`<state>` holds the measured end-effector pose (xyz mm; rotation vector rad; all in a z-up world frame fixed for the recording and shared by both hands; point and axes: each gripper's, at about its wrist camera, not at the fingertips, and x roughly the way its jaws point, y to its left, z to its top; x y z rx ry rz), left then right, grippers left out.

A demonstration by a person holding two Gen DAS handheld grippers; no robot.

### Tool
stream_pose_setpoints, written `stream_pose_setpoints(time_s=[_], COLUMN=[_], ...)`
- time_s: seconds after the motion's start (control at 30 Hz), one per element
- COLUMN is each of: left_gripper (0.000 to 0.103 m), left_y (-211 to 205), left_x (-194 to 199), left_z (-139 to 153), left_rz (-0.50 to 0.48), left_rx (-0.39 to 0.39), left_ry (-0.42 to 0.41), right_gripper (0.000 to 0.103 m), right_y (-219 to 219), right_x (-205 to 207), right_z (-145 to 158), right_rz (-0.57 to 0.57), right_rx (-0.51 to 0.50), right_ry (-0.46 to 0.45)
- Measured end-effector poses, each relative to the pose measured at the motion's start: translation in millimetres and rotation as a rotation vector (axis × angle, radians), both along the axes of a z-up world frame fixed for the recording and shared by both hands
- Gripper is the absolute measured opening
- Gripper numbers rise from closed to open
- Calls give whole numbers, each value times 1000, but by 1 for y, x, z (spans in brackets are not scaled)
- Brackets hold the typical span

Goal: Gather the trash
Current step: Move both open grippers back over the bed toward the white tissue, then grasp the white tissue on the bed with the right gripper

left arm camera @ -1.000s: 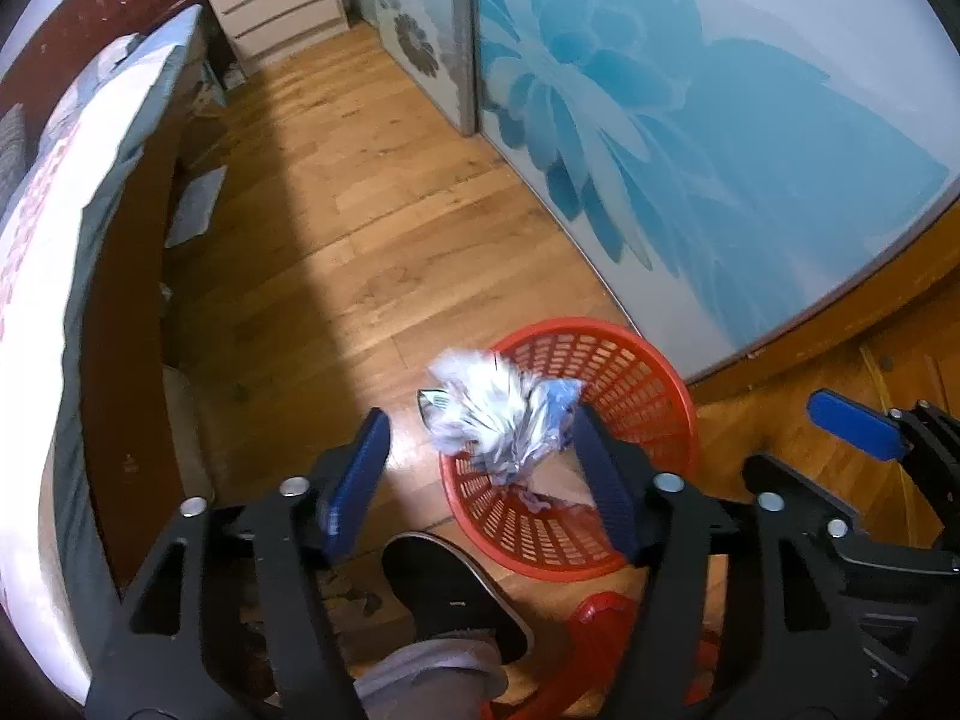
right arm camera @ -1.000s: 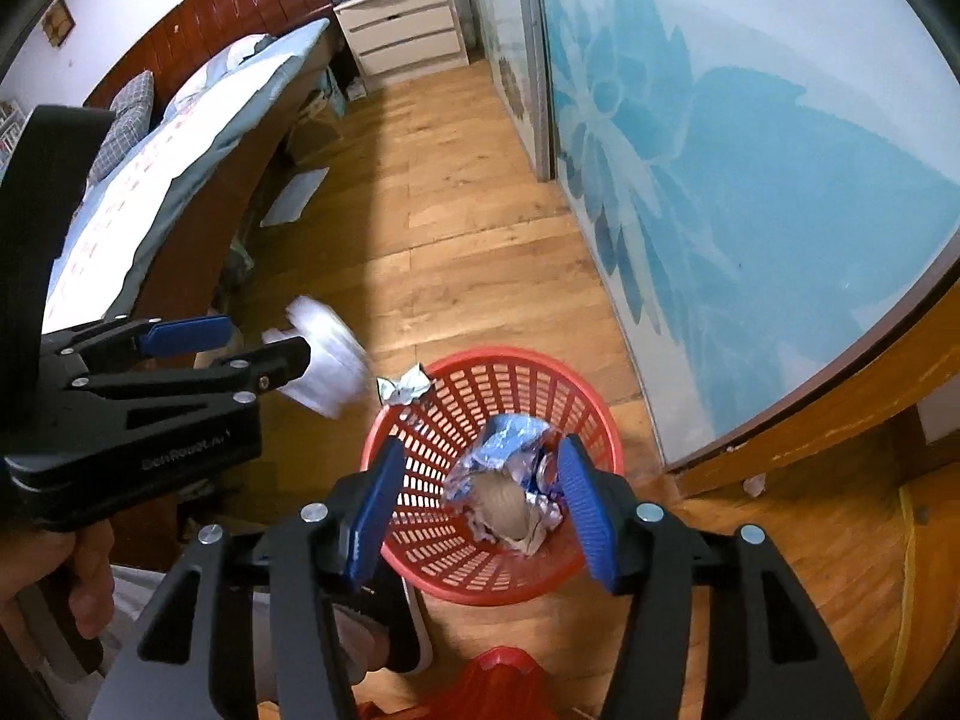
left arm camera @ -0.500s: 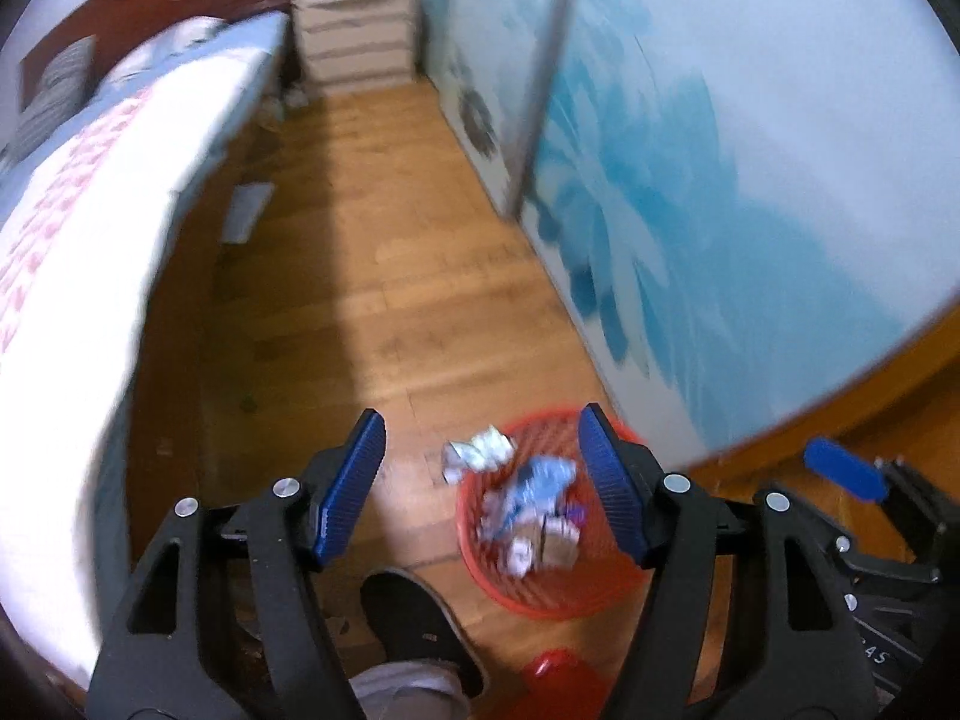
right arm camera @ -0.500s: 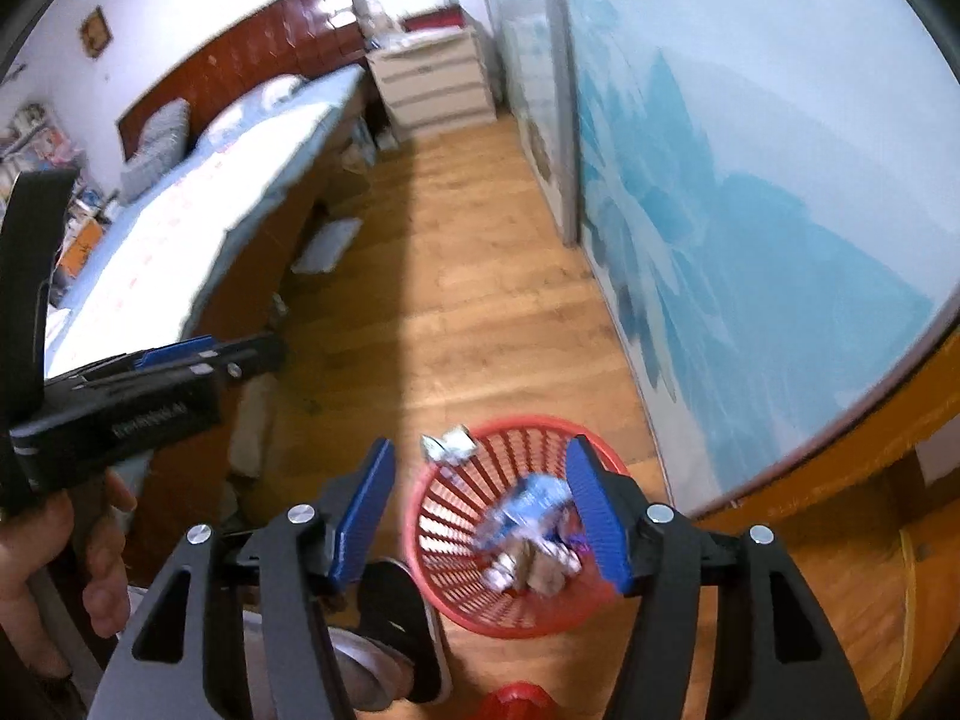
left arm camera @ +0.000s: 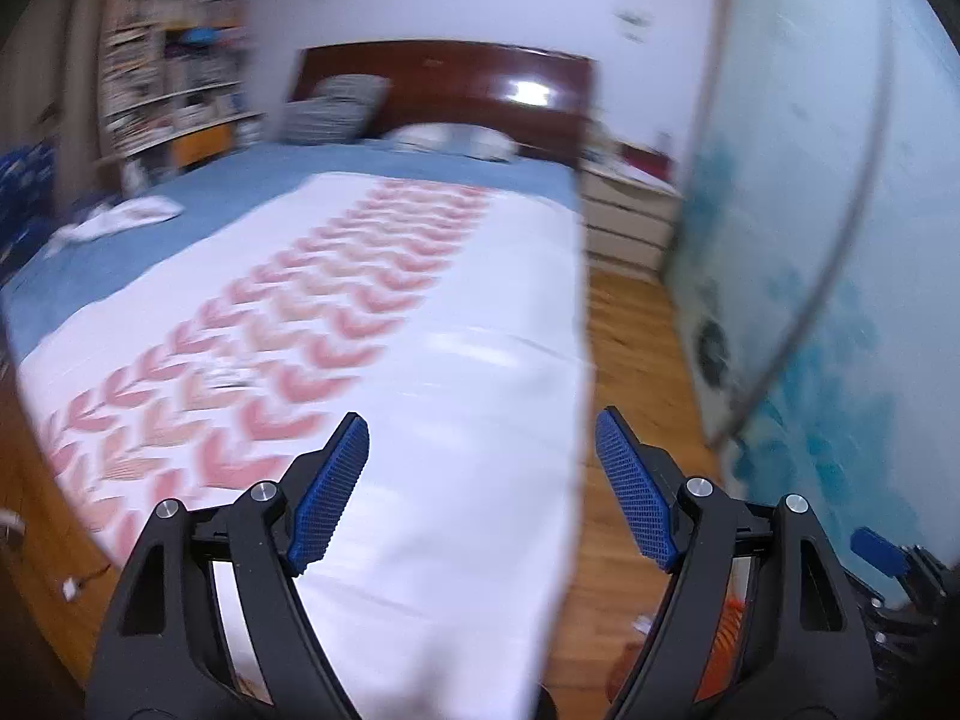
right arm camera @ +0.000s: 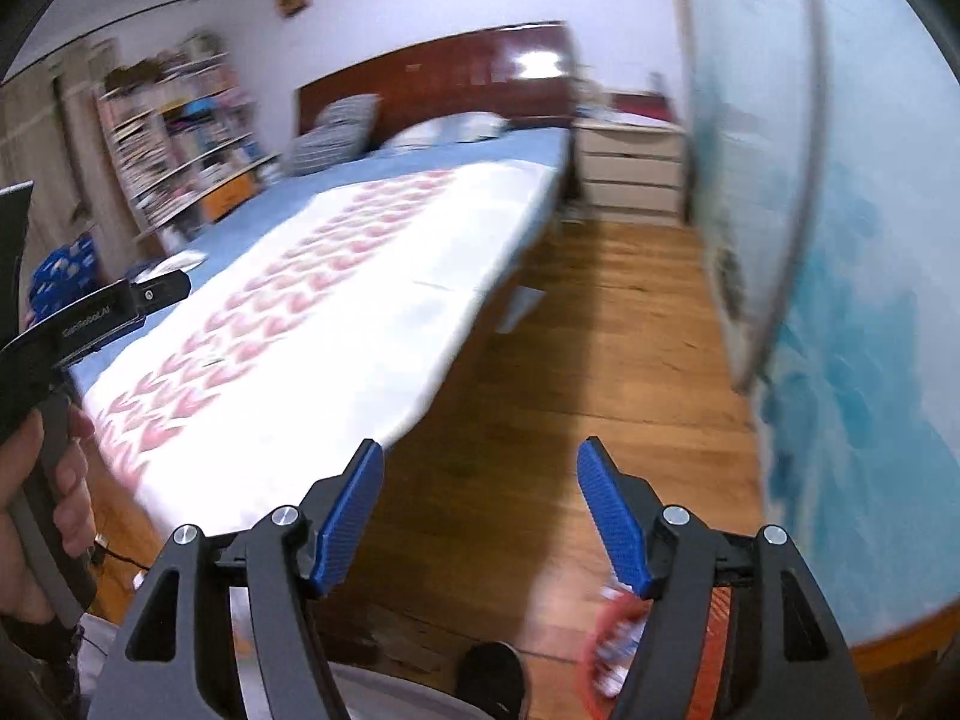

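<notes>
My left gripper (left arm camera: 480, 492) is open and empty, raised over the bed (left arm camera: 372, 312) with its white and pink-chevron cover. A small dark item (left arm camera: 231, 381) lies on the cover ahead; blur hides what it is. My right gripper (right arm camera: 480, 516) is open and empty above the wooden floor (right arm camera: 600, 360) beside the bed (right arm camera: 288, 324). The red trash basket (right arm camera: 606, 642), with crumpled trash inside, shows at the bottom of the right wrist view behind the right finger. A sliver of it shows in the left wrist view (left arm camera: 723, 636). The left gripper also appears at the left edge of the right wrist view (right arm camera: 150, 294).
A blue floral sliding door (right arm camera: 840, 300) runs along the right. A white nightstand (right arm camera: 630, 180) and dark headboard (left arm camera: 444, 84) stand at the far end. Bookshelves (right arm camera: 180, 138) line the left wall. My shoe (right arm camera: 492, 678) is on the floor near the basket.
The crumpled trash left the left gripper and went into the basket. Both grippers then tilted up from the basket toward the bed; both views are blurred by the motion.
</notes>
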<state>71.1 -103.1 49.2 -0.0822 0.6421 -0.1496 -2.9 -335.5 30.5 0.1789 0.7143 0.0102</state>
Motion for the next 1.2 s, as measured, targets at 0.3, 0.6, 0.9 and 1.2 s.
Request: stream_pose_setpoints(time_s=[0.3, 0.6, 0.9, 1.2], left_gripper=[78, 78, 78, 78], left_y=[142, 235, 284, 300], left_x=[34, 57, 89, 103], left_z=[-30, -49, -81, -89], left_rz=[218, 380, 440, 455], left_rx=[-43, -107, -256, -209], left_ry=[68, 105, 199, 220], right_gripper=[67, 67, 56, 56], right_y=[130, 243, 371, 444], right_x=[61, 197, 322, 396], right_z=[7, -21, -82, -135], right_rz=[192, 405, 628, 666], right_rx=[-13, -64, -39, -89], right_ry=[-1, 36, 106, 202])
